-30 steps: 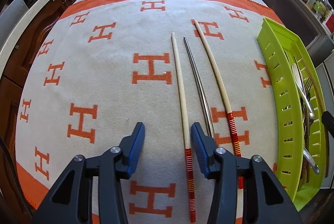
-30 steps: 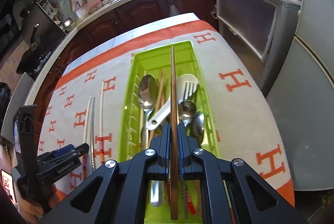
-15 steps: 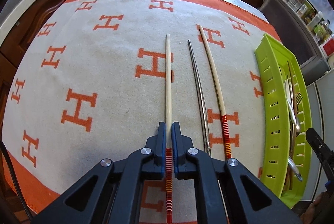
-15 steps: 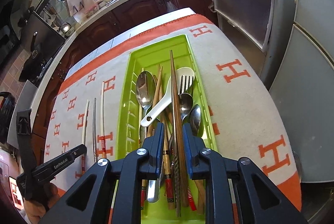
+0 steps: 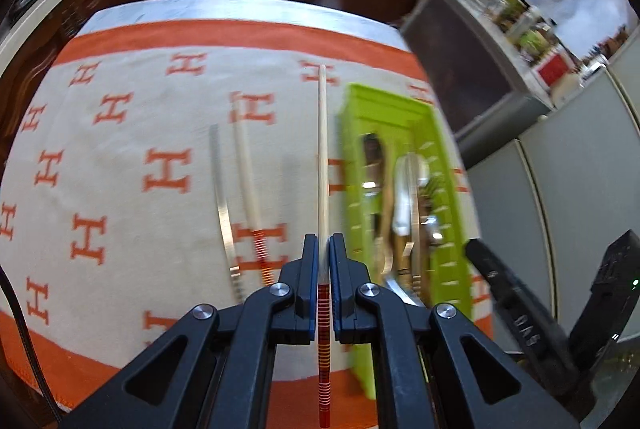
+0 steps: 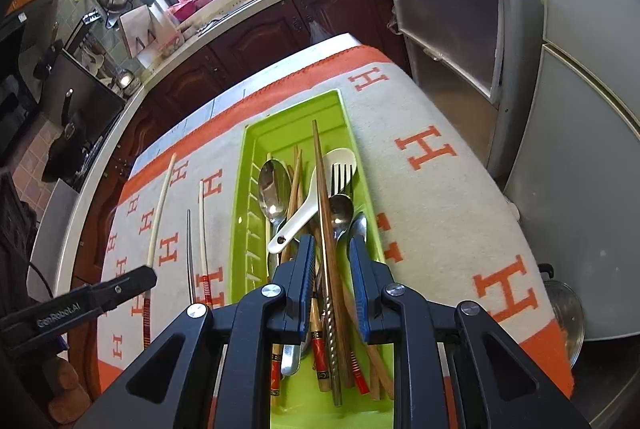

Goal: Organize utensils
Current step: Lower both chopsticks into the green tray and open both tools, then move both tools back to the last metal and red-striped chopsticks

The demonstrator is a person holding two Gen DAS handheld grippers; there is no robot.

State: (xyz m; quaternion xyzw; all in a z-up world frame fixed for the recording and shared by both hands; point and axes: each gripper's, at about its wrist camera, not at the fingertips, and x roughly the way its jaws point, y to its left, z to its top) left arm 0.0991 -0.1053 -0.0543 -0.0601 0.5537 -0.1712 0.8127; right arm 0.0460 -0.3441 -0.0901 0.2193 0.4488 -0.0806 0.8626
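One pale wooden chopstick with a red-and-yellow banded handle [image 5: 322,165] is clamped between the closed jaws of the left gripper [image 5: 323,261], which grips it just above the banded section; its long axis runs straight ahead along the fingers, and the tip points toward the far edge of the cream tablecloth with orange H motifs [image 5: 120,157]. In the left wrist view the held chopstick lies parallel to the long side of the lime-green slotted plastic utensil tray [image 5: 352,189] and just beside that tray's near-left wall, so the judged next move is a short sideways carry toward the tray with no change of axis. Two loose items lie on the cloth on the opposite side of the held stick: a second pale banded chopstick [image 5: 250,185] and a thin steel chopstick [image 5: 222,205], parallel to each other and close together. The right gripper [image 6: 331,261] hovers over the tray's near end with its jaws apart and nothing pressed between the pads; a dark brown wooden chopstick [image 6: 323,213] lies in the tray below them among spoons and a fork. The left hand is the nearer one to the loose pair.
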